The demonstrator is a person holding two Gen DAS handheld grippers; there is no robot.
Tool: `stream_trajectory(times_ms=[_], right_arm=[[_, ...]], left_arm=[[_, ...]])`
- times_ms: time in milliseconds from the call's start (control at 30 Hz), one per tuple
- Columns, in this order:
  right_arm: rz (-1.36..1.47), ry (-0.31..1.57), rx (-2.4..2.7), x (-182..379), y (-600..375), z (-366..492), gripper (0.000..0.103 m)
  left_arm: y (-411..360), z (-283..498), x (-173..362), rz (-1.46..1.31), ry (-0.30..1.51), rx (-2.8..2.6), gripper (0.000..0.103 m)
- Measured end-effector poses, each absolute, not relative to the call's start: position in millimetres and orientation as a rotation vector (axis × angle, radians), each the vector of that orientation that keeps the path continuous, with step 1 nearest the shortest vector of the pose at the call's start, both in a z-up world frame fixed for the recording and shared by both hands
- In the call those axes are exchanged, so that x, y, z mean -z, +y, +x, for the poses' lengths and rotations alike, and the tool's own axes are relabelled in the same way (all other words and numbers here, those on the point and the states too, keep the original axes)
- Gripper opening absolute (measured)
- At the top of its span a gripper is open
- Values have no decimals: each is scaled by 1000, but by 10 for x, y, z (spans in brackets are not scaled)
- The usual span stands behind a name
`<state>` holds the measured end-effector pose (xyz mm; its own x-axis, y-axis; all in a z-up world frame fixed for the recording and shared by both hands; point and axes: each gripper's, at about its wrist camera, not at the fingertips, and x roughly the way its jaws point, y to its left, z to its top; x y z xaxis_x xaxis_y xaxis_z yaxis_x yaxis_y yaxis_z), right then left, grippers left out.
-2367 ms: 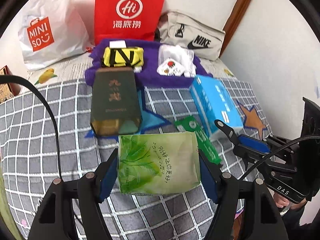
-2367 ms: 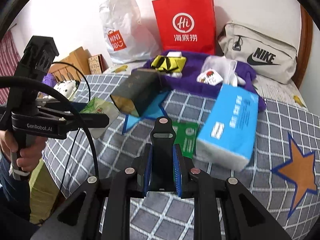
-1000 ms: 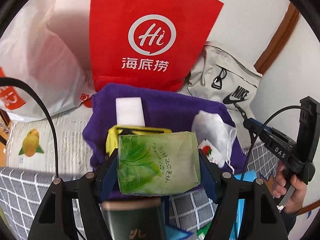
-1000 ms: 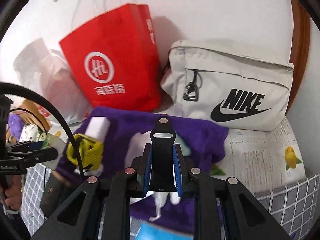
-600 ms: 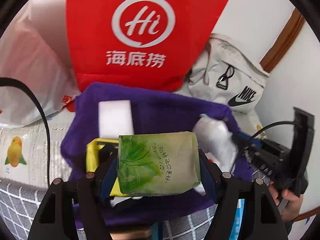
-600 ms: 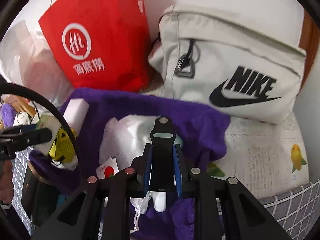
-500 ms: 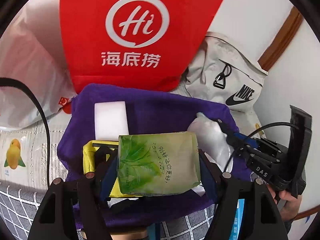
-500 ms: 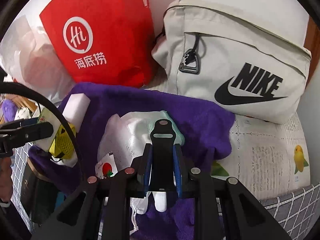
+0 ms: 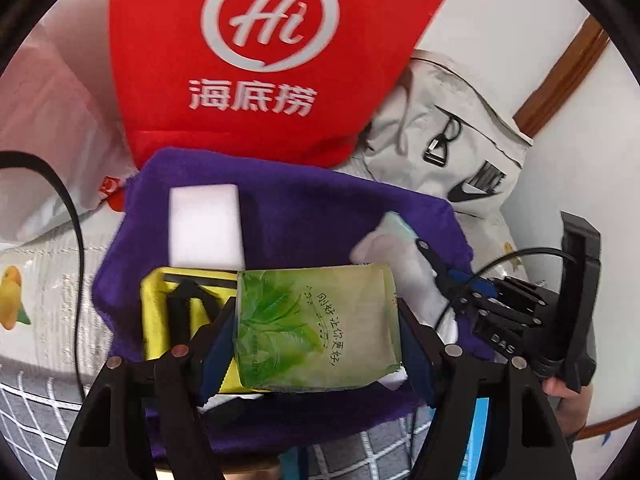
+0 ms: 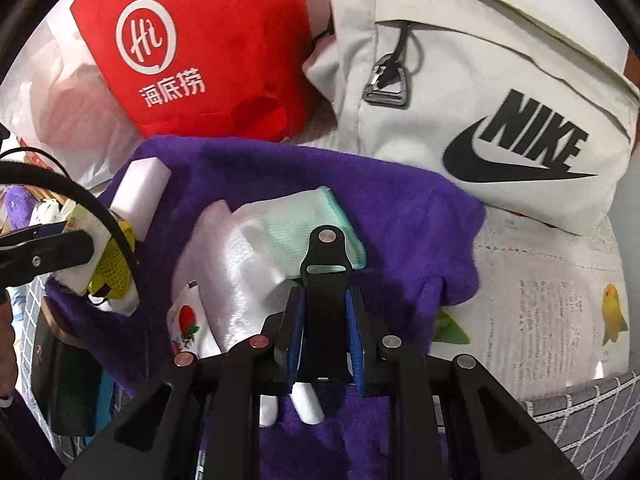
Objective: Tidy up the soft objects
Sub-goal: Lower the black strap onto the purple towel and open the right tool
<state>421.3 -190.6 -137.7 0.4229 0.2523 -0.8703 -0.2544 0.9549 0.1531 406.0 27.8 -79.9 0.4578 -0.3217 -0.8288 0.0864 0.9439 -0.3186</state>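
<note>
My left gripper (image 9: 314, 312) is shut on a green tissue pack (image 9: 316, 344) and holds it just above the purple towel (image 9: 320, 208), over the right part of a yellow mesh pouch (image 9: 168, 312). A white sponge block (image 9: 204, 224) lies on the towel behind the pouch. My right gripper (image 10: 326, 292) has its blue pads closed on a black clip-like piece (image 10: 325, 264). It hovers over a white plastic bag (image 10: 240, 264) with a mint-green cloth (image 10: 316, 220) on the towel (image 10: 400, 208). The left wrist view shows the right gripper (image 9: 452, 276) by that bag.
A red paper bag (image 9: 264, 60) and a beige Nike bag (image 10: 500, 100) stand right behind the towel, a white plastic bag (image 9: 48, 128) at the left. A dark box (image 10: 60, 380) and a blue tissue box (image 9: 480, 412) lie in front on the checked bedspread (image 9: 36, 412).
Both grippers came forward from the checked bedspread and sank toward the purple towel. The tissue pack now hangs over the yellow pouch, the right gripper low over the white bag. Neither grip changed.
</note>
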Motion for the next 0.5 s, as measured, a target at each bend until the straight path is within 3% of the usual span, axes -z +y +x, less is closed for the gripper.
stream_trajectory(times_ms=[267, 333, 400, 500], right_arm=[[9, 1099, -325, 1351, -1912, 4212, 23], [19, 1092, -331, 1292, -1972, 4190, 27], [26, 1082, -325, 1252, -2005, 4181, 41], [23, 1058, -314, 1179, -2052, 4152, 43]], left_arm=[[82, 4035, 865, -194, 1093, 285, 72], [51, 4032, 883, -177, 1095, 282, 72], [43, 4033, 899, -178, 1100, 279, 72], [23, 4030, 915, -170, 1102, 281, 72]])
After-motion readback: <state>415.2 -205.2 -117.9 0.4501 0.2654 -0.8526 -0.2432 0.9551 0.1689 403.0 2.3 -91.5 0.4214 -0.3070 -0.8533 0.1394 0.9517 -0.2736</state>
